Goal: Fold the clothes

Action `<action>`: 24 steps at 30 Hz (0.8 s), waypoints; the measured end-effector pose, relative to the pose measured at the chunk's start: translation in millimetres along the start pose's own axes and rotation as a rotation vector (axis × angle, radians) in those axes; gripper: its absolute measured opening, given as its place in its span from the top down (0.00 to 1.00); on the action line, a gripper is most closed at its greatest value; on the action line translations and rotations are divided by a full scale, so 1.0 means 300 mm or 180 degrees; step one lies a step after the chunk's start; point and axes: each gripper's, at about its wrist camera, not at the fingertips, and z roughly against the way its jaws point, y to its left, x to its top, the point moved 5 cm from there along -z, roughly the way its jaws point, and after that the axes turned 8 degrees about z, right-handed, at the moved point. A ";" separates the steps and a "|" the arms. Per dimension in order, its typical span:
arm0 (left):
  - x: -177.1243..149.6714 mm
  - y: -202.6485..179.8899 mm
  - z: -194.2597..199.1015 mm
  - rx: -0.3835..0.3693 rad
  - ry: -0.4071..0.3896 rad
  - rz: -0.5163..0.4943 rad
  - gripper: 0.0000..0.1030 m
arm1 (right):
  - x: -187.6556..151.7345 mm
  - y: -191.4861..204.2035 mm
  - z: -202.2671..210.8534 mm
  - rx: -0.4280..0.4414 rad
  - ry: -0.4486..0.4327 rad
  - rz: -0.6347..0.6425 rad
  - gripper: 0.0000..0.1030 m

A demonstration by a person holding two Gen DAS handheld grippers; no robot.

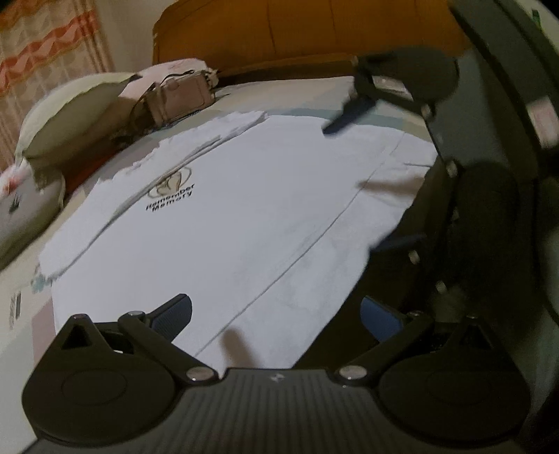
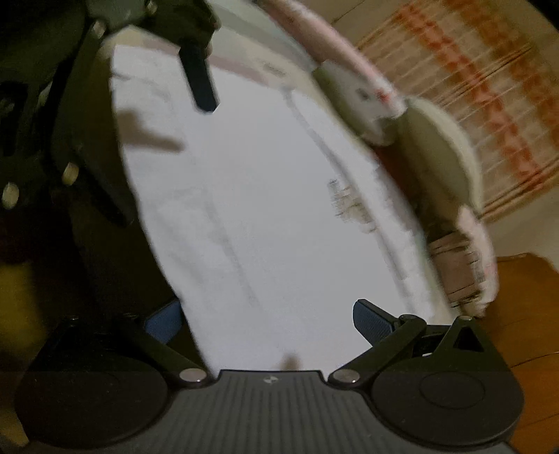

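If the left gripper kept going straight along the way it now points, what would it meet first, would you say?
Most likely the white T-shirt spread on the bed: the left gripper, jaws open, looks down across it. The handbag and pillow lie further off to the side, though depth is unclear.

Left gripper (image 1: 276, 319) with its jaws spread wide, nothing between them. Right gripper (image 2: 267, 323) likewise spread wide and empty.

T-shirt (image 1: 244, 209) flat on the bed (image 1: 314, 90), pillow (image 1: 70, 115) and bag (image 1: 174, 96) at its left, headboard (image 1: 297, 31) behind
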 end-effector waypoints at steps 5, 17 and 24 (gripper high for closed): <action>0.022 -0.025 -0.028 0.0072 -0.0041 -0.0159 0.01 | 0.006 -0.072 0.013 -0.0199 -0.0087 -0.0277 0.00; 0.060 0.020 -0.074 0.0688 -0.0157 -0.0413 0.01 | -0.004 -0.098 0.029 -0.0124 -0.0191 -0.0449 0.00; 0.076 0.018 -0.051 0.0662 -0.0236 -0.0435 0.01 | 0.029 -0.039 -0.040 -0.0238 -0.0165 -0.0378 0.00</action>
